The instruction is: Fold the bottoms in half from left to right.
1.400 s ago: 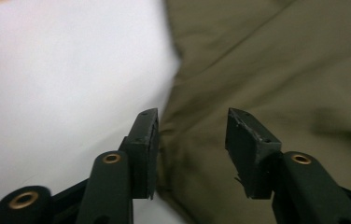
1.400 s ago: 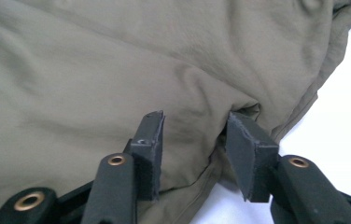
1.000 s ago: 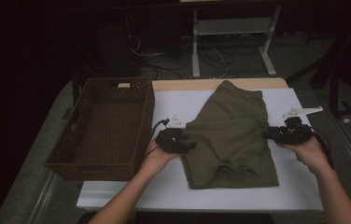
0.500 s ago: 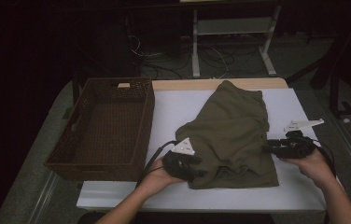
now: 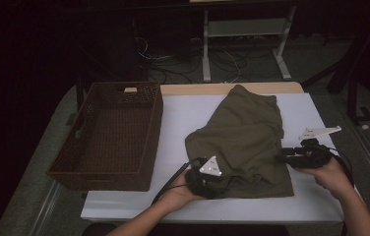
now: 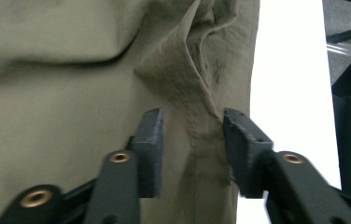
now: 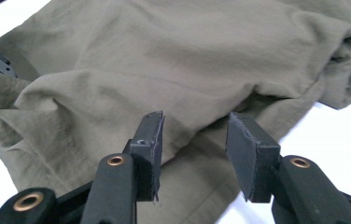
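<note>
The folded olive-green cloth garment (image 5: 244,140) lies on the white surface (image 5: 183,118) towards its right edge. Left tool (image 6: 190,133) and right tool (image 7: 192,140), both spread, straddle its hem; closing shallowly could catch one layer only, unfolding it.

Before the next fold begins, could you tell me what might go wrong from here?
The left gripper stands open around a raised ridge of the olive garment; closing there may pinch only one layer, so the fold could sag. The right gripper is open at the garment's edge, and uneven pulls might skew it. The wicker basket sits close to the left hand.
</note>
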A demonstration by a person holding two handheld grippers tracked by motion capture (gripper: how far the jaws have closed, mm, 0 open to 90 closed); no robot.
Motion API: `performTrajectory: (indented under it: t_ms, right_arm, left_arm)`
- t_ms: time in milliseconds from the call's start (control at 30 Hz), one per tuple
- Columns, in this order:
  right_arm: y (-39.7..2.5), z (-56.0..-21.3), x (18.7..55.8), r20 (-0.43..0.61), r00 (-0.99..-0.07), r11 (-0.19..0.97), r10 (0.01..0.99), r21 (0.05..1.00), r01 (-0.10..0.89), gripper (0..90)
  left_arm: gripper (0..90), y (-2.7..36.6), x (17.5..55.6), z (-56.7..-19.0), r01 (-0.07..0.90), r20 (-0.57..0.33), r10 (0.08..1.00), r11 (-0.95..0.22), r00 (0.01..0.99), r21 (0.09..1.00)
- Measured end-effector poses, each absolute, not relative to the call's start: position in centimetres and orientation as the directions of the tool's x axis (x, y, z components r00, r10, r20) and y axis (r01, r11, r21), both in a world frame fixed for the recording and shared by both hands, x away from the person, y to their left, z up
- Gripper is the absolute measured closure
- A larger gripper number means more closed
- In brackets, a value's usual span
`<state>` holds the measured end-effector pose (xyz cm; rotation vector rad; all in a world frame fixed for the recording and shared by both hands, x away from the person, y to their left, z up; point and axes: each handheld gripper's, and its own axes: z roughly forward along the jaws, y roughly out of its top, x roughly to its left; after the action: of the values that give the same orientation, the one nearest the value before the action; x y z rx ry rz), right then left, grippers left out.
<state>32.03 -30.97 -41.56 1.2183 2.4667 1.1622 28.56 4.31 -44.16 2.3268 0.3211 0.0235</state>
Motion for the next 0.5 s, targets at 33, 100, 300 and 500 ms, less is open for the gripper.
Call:
performTrajectory:
  t_ms: [33, 100, 300, 500]
  right_arm:
    - [-30.8, -41.6, 31.9, 0.189, -0.663, 0.376, 0.724, 0.699, 0.609, 55.5]
    - [-30.6, -41.8, 31.5, 0.194, -0.67, 0.387, 0.716, 0.689, 0.613, 54.9]
    - [-29.7, -42.9, 30.3, 0.228, -0.692, 0.415, 0.685, 0.658, 0.628, 54.2]
    - [-28.1, -44.1, 30.1, 0.208, -0.726, 0.507, 0.656, 0.591, 0.628, 64.2]
  left_arm:
    - [63.7, 4.3, 28.5, -44.2, 0.214, -0.073, 0.23, -0.679, 0.97, 0.702]
    - [73.2, 4.3, 28.5, -44.2, 0.201, -0.06, 0.222, -0.693, 0.973, 0.693]
    - [88.9, 5.1, 28.7, -43.6, 0.165, -0.011, 0.215, -0.715, 0.977, 0.679]
    - [88.7, 5.9, 29.0, -43.5, 0.178, -0.014, 0.228, -0.721, 0.974, 0.67]
